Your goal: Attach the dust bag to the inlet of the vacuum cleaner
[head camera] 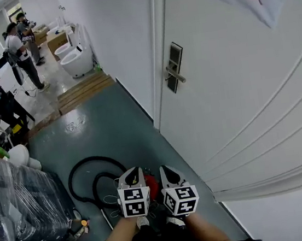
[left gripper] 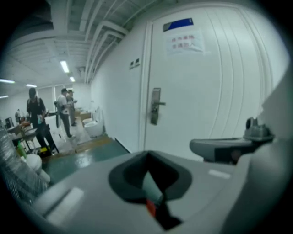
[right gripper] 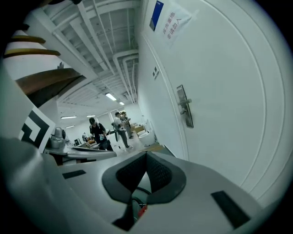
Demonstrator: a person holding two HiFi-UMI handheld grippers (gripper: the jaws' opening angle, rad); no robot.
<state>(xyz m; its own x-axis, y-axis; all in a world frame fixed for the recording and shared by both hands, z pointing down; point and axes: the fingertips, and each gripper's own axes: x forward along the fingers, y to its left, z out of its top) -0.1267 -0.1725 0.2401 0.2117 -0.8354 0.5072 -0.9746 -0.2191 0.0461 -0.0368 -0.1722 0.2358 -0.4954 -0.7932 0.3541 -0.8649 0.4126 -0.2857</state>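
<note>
In the head view both grippers are held side by side, high above the floor and close to the camera. My left gripper [head camera: 134, 171] is shut with nothing between its jaws; in its own view the pads meet at the tip [left gripper: 147, 153]. Beside it my right gripper [head camera: 165, 169] [right gripper: 145, 155] also has its pads together and holds nothing. Beneath them on the green floor lies a red vacuum cleaner [head camera: 152, 186], mostly hidden by the grippers. Its black hose [head camera: 83, 173] loops out to the left. No dust bag shows in any view.
A white door [head camera: 234, 78] with a metal handle [head camera: 175, 75] stands close on the right. Plastic-wrapped goods [head camera: 19, 206] crowd the left. Farther off are wooden planks [head camera: 83, 90], white toilets [head camera: 76, 58] and several people [head camera: 20, 49].
</note>
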